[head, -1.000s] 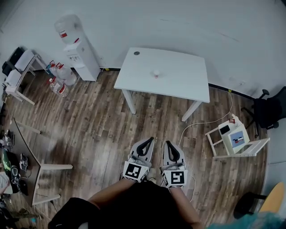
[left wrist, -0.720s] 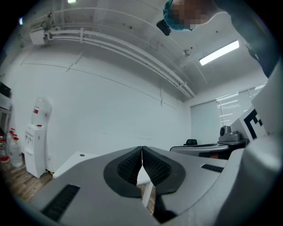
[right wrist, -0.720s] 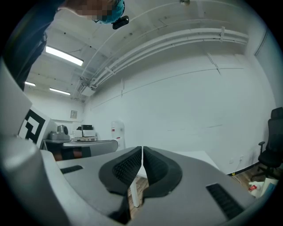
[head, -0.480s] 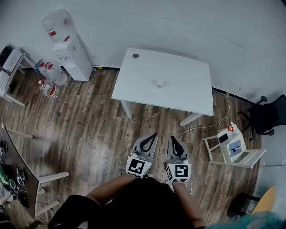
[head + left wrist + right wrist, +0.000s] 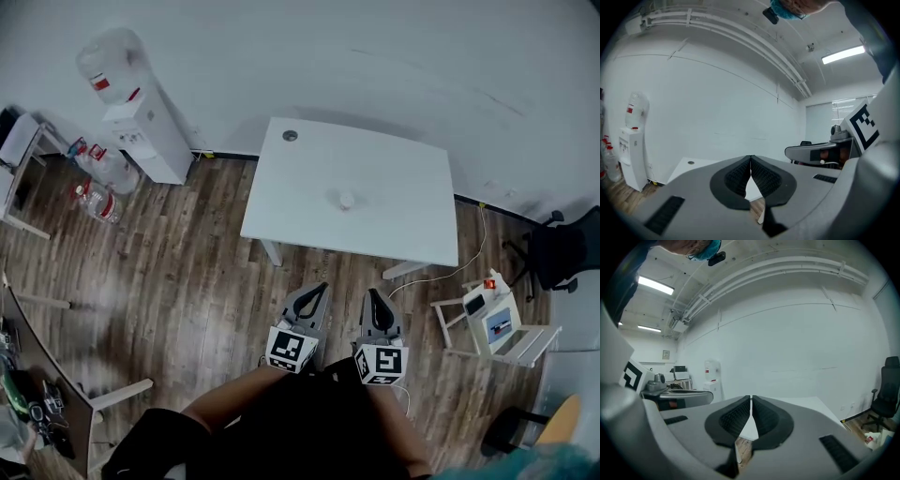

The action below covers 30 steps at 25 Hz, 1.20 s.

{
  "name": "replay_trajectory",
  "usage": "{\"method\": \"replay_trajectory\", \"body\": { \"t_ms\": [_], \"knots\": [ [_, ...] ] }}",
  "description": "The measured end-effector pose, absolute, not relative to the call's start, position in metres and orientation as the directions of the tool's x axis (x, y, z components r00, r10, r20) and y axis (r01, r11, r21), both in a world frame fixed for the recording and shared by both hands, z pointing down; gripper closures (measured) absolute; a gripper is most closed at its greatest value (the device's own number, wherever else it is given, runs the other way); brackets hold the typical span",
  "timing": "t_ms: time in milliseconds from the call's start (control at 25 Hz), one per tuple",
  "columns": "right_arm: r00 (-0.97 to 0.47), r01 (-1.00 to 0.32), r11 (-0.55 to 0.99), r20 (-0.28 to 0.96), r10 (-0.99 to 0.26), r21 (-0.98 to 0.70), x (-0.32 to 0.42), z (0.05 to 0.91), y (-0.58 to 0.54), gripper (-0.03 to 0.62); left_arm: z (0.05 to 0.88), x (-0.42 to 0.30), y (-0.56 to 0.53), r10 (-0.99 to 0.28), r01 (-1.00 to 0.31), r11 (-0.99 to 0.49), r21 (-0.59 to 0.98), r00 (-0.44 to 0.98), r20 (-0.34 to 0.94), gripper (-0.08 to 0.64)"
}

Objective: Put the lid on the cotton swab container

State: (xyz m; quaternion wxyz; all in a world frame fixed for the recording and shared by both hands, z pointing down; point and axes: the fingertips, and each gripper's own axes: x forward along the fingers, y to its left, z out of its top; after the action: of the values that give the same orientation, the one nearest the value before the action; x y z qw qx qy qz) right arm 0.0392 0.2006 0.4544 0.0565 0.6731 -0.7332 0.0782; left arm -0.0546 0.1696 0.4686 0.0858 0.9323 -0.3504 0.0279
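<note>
A small white cotton swab container (image 5: pixel 347 199) stands near the middle of the white table (image 5: pixel 309 178); it is too small to tell whether a lid is on it. Both grippers hang over the wooden floor, short of the table's near edge. My left gripper (image 5: pixel 322 287) is shut with nothing in it, its jaws meeting at the tips (image 5: pixel 750 158). My right gripper (image 5: pixel 374 293) is shut and empty too (image 5: pixel 751 399). Both point toward the table. The container is hidden behind the jaws in both gripper views.
A water dispenser (image 5: pixel 127 112) with spare bottles (image 5: pixel 101 178) stands at the left wall. A small white stand with a device (image 5: pixel 494 319) and a cable sits right of the table, a black office chair (image 5: pixel 562 248) beyond it. A desk edge (image 5: pixel 37 375) lies at left.
The table has come nearer and sits lower in the head view as the person walks toward it. Both grippers stay shut, side by side, carried forward.
</note>
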Motion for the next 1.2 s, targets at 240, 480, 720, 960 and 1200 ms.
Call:
{"method": "replay_trajectory", "body": {
  "t_ms": [240,480,720,960,1200],
  "knots": [
    [-0.079,-0.997,0.076,0.226,-0.971,-0.019,0.051,0.468,0.177,0.560,0.484,-0.055,0.147,-0.637,-0.643,-0.746,0.173,0.765,0.094,0.548],
    [-0.087,-0.996,0.080,0.234,-0.968,-0.042,0.075,0.482,0.142,0.560,0.497,-0.042,0.114,-0.648,-0.654,-0.739,0.164,0.756,0.096,0.546],
    [-0.105,-0.991,0.084,0.217,-0.970,-0.104,0.108,0.493,0.082,0.560,0.509,-0.021,0.060,-0.661,-0.672,-0.730,0.125,0.741,0.118,0.546],
    [-0.141,-0.989,0.126,0.220,-0.965,-0.078,0.145,0.495,0.013,0.560,0.524,0.022,-0.002,-0.657,-0.671,-0.729,0.132,0.741,0.141,0.546],
    [-0.205,-0.977,0.184,0.253,-0.946,-0.105,0.180,0.520,-0.037,0.560,0.554,0.057,-0.052,-0.664,-0.686,-0.719,0.112,0.726,0.179,0.546]
  ]
}}
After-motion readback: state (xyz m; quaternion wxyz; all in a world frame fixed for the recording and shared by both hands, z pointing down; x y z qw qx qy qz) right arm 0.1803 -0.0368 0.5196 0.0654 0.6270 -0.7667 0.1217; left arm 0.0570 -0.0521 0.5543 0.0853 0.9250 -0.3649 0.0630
